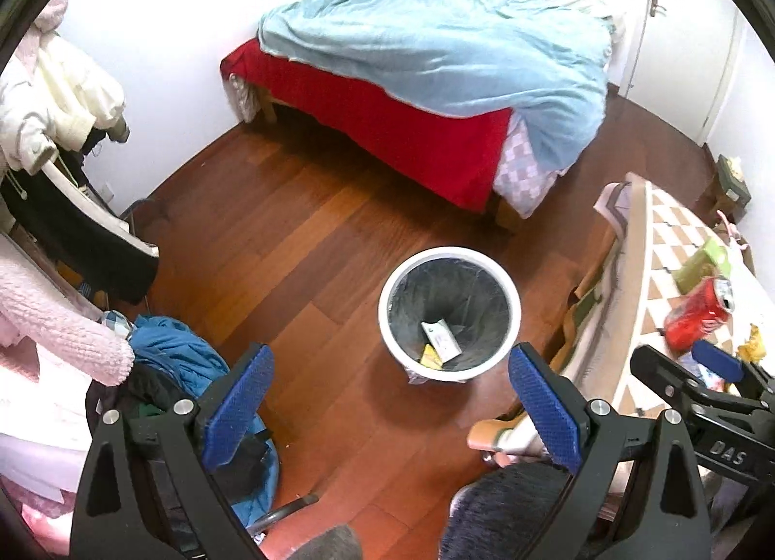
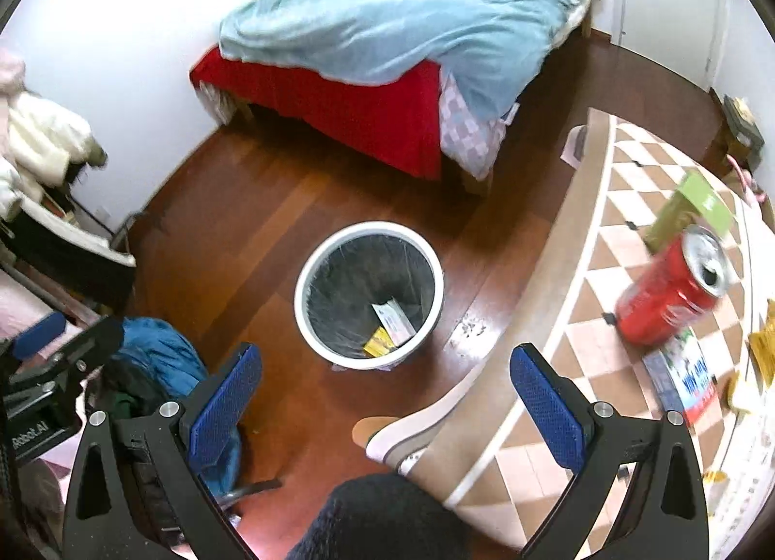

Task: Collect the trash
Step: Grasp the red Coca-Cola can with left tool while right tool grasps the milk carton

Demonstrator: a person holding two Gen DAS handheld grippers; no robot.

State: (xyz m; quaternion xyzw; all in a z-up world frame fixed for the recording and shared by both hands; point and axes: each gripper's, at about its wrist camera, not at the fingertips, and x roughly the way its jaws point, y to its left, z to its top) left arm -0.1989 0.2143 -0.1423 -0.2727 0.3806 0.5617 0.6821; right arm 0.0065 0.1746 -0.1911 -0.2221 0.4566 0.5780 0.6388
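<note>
A white trash bin with a dark liner stands on the wooden floor. A white carton and a yellow wrapper lie inside it. My left gripper is open and empty, above the floor just short of the bin. My right gripper is also open and empty, at the table's edge. On the checkered table are a red soda can, a green box, a blue-and-white packet and yellow wrappers.
A bed with a light-blue blanket and red sheet fills the far side. Clothes hang at the left, and a blue jacket lies on a chair. A person's knee and slippered foot are below the grippers.
</note>
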